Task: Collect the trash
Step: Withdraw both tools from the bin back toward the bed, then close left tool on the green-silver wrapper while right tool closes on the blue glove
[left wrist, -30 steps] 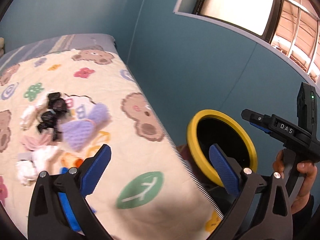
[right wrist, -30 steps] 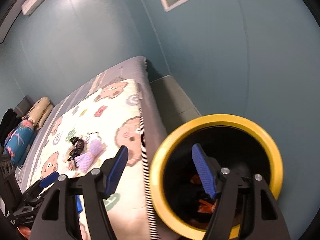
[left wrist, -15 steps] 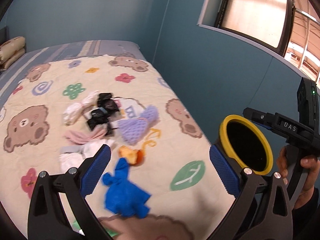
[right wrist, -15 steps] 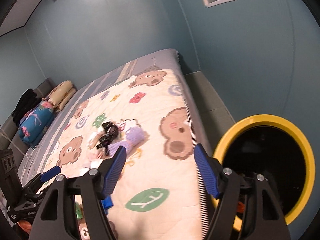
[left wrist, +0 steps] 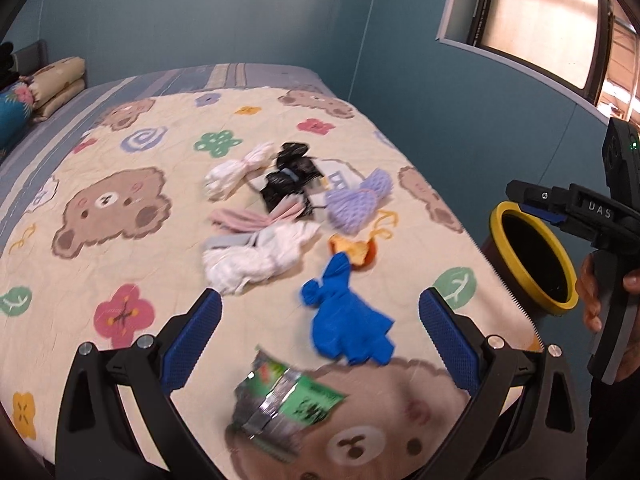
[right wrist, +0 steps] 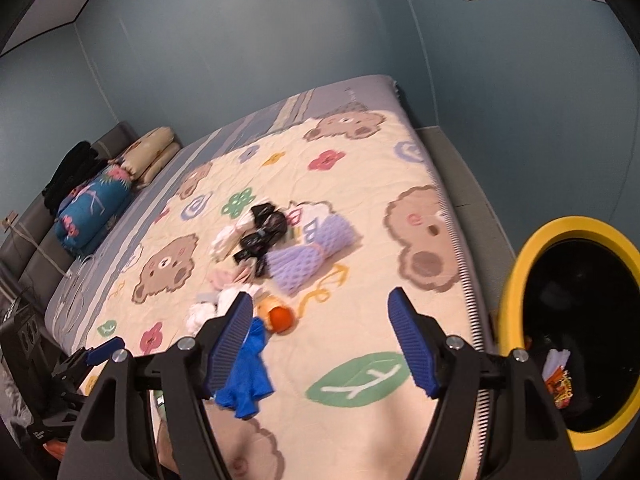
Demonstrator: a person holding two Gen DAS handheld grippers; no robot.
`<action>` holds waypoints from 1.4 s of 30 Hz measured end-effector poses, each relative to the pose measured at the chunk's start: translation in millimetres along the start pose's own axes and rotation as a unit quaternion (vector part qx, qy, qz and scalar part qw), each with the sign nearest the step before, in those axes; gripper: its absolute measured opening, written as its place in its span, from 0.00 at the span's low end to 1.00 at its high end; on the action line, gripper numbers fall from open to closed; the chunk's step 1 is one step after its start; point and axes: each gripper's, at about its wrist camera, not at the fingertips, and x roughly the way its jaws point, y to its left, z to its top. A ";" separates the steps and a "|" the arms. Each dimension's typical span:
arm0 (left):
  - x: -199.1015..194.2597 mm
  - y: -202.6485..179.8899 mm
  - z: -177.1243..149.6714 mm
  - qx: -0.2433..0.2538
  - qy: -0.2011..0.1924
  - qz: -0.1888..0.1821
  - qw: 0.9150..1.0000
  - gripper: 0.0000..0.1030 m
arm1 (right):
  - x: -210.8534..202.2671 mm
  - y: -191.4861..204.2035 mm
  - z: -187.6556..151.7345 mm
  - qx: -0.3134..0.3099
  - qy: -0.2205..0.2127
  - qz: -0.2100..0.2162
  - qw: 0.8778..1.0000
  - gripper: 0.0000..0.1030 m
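Trash lies in a heap on the bear-print bedspread (left wrist: 120,208): a blue glove (left wrist: 348,320), a green foil wrapper (left wrist: 284,400), orange peel (left wrist: 354,250), purple foam net (left wrist: 360,200), a black bag (left wrist: 290,178) and white tissues (left wrist: 256,260). My left gripper (left wrist: 320,336) is open and empty, above the glove and wrapper. My right gripper (right wrist: 320,340) is open and empty, above the bed's near edge; the glove (right wrist: 244,376) shows by its left finger. The yellow-rimmed bin (right wrist: 576,328) stands beside the bed on the right, with trash inside.
Folded pillows and a blue bolster (right wrist: 96,208) lie at the bed's head. A teal wall runs along the bed's far side, with a window (left wrist: 552,20) at the upper right. The bin (left wrist: 536,256) stands between the bed's edge and the wall.
Both grippers have swung left, away from the bin and over the bed. The bin has slid to the right edge of both views. The trash heap now sits in front of the left gripper.
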 end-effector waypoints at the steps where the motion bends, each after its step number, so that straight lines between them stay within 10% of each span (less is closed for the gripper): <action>1: 1.0 1.5 -2.1 -0.002 0.002 0.001 1.000 0.92 | 1.9 3.4 -1.3 -0.002 0.003 0.003 1.000 0.65; 31: 41.2 44.9 -70.1 -0.034 0.071 -0.012 0.997 0.92 | 128.2 95.0 -67.8 -0.119 0.185 0.021 0.975 0.65; 42: 53.5 36.9 -72.6 -0.005 0.081 -0.011 0.997 0.44 | 150.6 106.0 -78.2 -0.142 0.201 0.009 0.969 0.45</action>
